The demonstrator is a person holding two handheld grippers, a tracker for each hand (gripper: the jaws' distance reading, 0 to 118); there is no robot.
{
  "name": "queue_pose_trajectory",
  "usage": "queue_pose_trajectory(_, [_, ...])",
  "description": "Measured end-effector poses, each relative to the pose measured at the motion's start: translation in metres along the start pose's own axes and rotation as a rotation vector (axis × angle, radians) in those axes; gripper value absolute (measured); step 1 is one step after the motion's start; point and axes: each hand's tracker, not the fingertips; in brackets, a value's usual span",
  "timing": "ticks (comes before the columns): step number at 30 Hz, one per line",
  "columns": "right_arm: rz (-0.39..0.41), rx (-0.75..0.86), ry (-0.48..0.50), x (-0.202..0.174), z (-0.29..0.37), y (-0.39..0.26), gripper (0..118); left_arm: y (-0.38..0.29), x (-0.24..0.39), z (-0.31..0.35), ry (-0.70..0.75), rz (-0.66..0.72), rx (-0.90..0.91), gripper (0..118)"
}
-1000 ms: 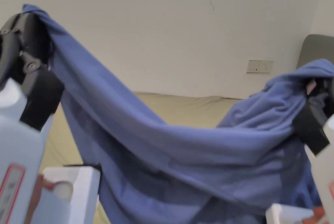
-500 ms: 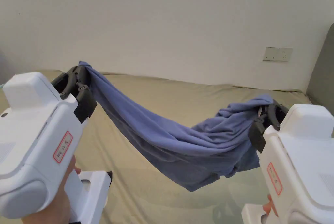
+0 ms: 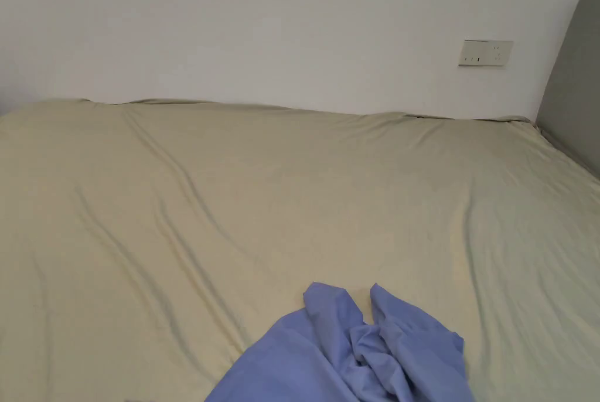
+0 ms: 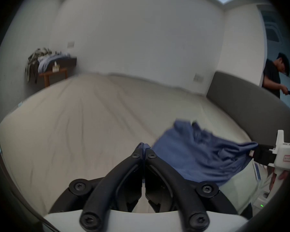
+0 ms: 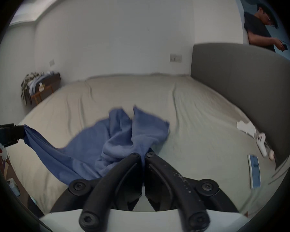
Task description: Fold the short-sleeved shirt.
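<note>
The blue short-sleeved shirt (image 3: 351,353) lies bunched on the beige bed (image 3: 234,198) at the near edge, its far end landed in two rumpled lobes. My left gripper (image 4: 144,149) is shut on one edge of the shirt (image 4: 199,155), a small tuft poking past the tips. My right gripper (image 5: 143,155) is shut on another edge of the shirt (image 5: 117,140). In the left gripper view the right gripper (image 4: 258,152) holds the cloth at far right; in the right gripper view the left gripper (image 5: 15,132) holds it at far left. The cloth spans between them, sagging onto the sheet.
A grey headboard (image 5: 241,88) runs along the bed's right side, with a white remote (image 5: 261,143), tissue (image 5: 245,126) and a flat device (image 5: 254,170) beside it. A wooden side table with piled clothes (image 4: 47,63) stands at far left. Another person (image 5: 261,29) stands behind the headboard.
The shirt was held up in the air between both grippers; now it has come down onto the near part of the bed. The head camera has tilted, and the grippers have dropped below its frame.
</note>
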Motion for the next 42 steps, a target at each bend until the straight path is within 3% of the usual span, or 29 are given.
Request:
queue_pose_trajectory(2, [-0.026,-0.066,-0.013,0.003,-0.007,-0.019,3,-0.025,-0.004,-0.008,0.02,0.01,-0.129,0])
queue_pose_trajectory(4, [0.011,-0.137,-0.049,0.003,-0.019,-0.038,3,-0.047,-0.008,-0.018,0.036,0.008,-0.216,1])
queue_pose_trajectory(6, [-0.002,-0.206,-0.069,0.005,-0.034,-0.055,3,-0.06,-0.011,-0.028,0.067,0.024,-0.293,2])
queue_pose_trajectory(8, [-0.021,-0.276,-0.078,0.011,-0.049,-0.072,3,-0.072,-0.014,-0.034,0.092,0.039,-0.327,12])
queue_pose_trajectory(9, [-0.02,-0.3,-0.078,0.013,-0.054,-0.078,4,-0.076,-0.015,-0.038,0.102,0.036,-0.363,24])
queue_pose_trajectory(10, [-0.01,-0.298,-0.075,0.013,-0.057,-0.079,15,-0.079,-0.015,-0.039,0.099,0.027,-0.345,56])
queue_pose_trajectory(11, [-0.009,-0.291,-0.074,0.013,-0.055,-0.079,34,-0.08,-0.017,-0.039,0.096,0.025,-0.343,83])
queue_pose_trajectory(13, [-0.002,-0.213,-0.096,0.018,-0.038,-0.067,88,-0.069,-0.014,-0.026,0.075,0.0,-0.287,118])
queue_pose_trajectory(14, [-0.003,-0.162,-0.103,0.023,-0.026,-0.057,101,-0.059,-0.012,-0.013,0.066,-0.005,-0.192,118])
queue_pose_trajectory(15, [-0.013,-0.13,-0.125,0.027,-0.015,-0.045,107,-0.049,-0.01,0.001,0.057,0.001,-0.11,118])
queue_pose_trajectory(20, [-0.078,0.168,-0.082,0.05,0.051,0.019,118,0.011,0.016,0.058,-0.064,-0.044,0.325,118])
queue_pose_trajectory(23, [-0.108,0.222,-0.199,0.053,0.074,0.03,118,0.022,0.038,0.067,-0.049,-0.127,0.436,118])
queue_pose_trajectory(24, [-0.13,0.309,-0.203,0.054,0.079,0.026,118,0.021,0.043,0.069,-0.053,-0.14,0.445,118])
queue_pose_trajectory(25, [-0.131,0.431,-0.171,0.055,0.087,0.018,99,0.017,0.047,0.073,-0.073,-0.151,0.482,116])
queue_pose_trajectory(26, [-0.135,0.459,-0.144,0.055,0.091,0.013,71,0.013,0.05,0.077,-0.106,-0.155,0.516,104])
queue_pose_trajectory(27, [-0.141,0.44,-0.142,0.056,0.093,0.013,34,0.01,0.051,0.077,-0.144,-0.145,0.506,77])
queue_pose_trajectory(28, [-0.137,0.429,-0.152,0.054,0.091,0.008,3,0.007,0.055,0.076,-0.129,-0.142,0.499,17])
queue_pose_trajectory(29, [-0.129,0.46,-0.163,0.054,0.092,0.002,2,0.002,0.06,0.075,-0.084,-0.171,0.484,2])
queue_pose_trajectory(32, [-0.054,0.5,-0.194,0.049,0.093,0.002,2,0.004,0.064,0.071,-0.121,-0.202,0.477,0])
queue_pose_trajectory(35, [-0.061,0.494,-0.169,0.052,0.088,0.006,2,0.024,0.071,0.05,-0.146,-0.203,0.461,0])
queue_pose_trajectory(39, [-0.084,0.467,-0.158,0.057,0.071,0.015,2,0.086,0.086,-0.044,-0.277,-0.216,0.13,0])
queue_pose_trajectory(40, [-0.089,0.457,-0.152,0.059,0.067,0.018,2,0.102,0.09,-0.083,-0.322,-0.206,-0.009,12])
queue_pose_trajectory(41, [-0.094,0.449,-0.142,0.061,0.062,0.02,2,0.114,0.094,-0.117,-0.355,-0.193,-0.106,36])
queue_pose_trajectory(42, [-0.097,0.444,-0.138,0.062,0.058,0.021,2,0.122,0.098,-0.147,-0.374,-0.177,-0.154,75])
